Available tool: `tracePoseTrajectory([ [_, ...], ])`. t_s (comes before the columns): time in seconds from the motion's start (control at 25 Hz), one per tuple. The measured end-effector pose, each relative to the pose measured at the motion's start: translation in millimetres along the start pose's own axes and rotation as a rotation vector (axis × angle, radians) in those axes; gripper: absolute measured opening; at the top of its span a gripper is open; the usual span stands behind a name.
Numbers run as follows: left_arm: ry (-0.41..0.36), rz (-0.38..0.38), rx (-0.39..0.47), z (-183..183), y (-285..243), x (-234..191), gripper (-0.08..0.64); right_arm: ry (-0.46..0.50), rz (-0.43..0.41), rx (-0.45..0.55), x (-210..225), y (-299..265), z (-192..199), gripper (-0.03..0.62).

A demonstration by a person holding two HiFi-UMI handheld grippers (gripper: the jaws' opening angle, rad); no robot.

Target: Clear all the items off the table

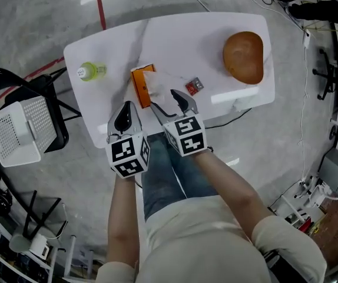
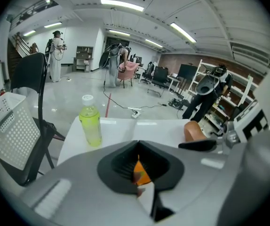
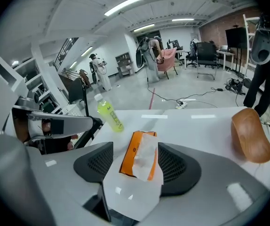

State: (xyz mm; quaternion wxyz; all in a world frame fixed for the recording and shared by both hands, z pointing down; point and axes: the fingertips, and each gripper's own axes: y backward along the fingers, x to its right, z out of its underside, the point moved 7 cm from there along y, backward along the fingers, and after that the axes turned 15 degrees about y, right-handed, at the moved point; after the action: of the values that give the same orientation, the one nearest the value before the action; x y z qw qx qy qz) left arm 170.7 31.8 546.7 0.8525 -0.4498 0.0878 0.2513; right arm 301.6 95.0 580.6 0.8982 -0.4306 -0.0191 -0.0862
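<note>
On the white table (image 1: 175, 40) lies an orange tissue box (image 1: 141, 86) with a white tissue (image 1: 160, 82) pulled out of it. My right gripper (image 1: 164, 99) is open just over the box's near end. In the right gripper view the tissue (image 3: 144, 173) drapes loosely between the spread jaws of the right gripper (image 3: 137, 161), with the box (image 3: 129, 157) behind it and the pads apart from both. My left gripper (image 1: 128, 106) is shut at the table's near edge, left of the box. In the left gripper view its tips (image 2: 138, 147) meet, with only a sliver of orange showing past them.
A green drink bottle (image 1: 89, 71) stands at the table's left end, a small red packet (image 1: 194, 86) lies right of the box, and a brown rounded object (image 1: 244, 56) sits at the far right. A black chair (image 1: 45, 99) holding a white basket (image 1: 19, 128) stands left of the table.
</note>
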Motion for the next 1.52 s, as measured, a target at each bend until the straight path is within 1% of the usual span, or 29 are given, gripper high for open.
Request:
tracePoseTrajectory([
  [0.12,0.007,-0.006,-0.015,3,-9,-10,0.009,-0.009,0.004,-0.026,-3,-15,6,0.338],
  [0.28,0.016,-0.017,-0.034,8,-18,-21,0.009,-0.02,-0.01,-0.059,-6,-35,14,0.374],
  [0.6,0.029,-0.03,-0.084,17,-39,-44,0.009,-0.024,-0.012,-0.132,-6,-78,27,0.411],
  [0.88,0.037,-0.037,-0.109,22,-52,-60,0.009,-0.023,-0.018,-0.189,-10,-112,38,0.468],
  [1.04,0.05,-0.04,-0.116,26,-55,-68,0.009,-0.055,0.001,-0.199,-11,-128,41,0.48],
  [1.2,0.067,-0.046,-0.125,30,-58,-76,0.009,-0.063,0.018,-0.24,-10,-140,46,0.486],
  [1.52,0.086,-0.044,-0.129,32,-58,-83,0.009,-0.064,0.038,-0.277,-8,-156,49,0.488],
])
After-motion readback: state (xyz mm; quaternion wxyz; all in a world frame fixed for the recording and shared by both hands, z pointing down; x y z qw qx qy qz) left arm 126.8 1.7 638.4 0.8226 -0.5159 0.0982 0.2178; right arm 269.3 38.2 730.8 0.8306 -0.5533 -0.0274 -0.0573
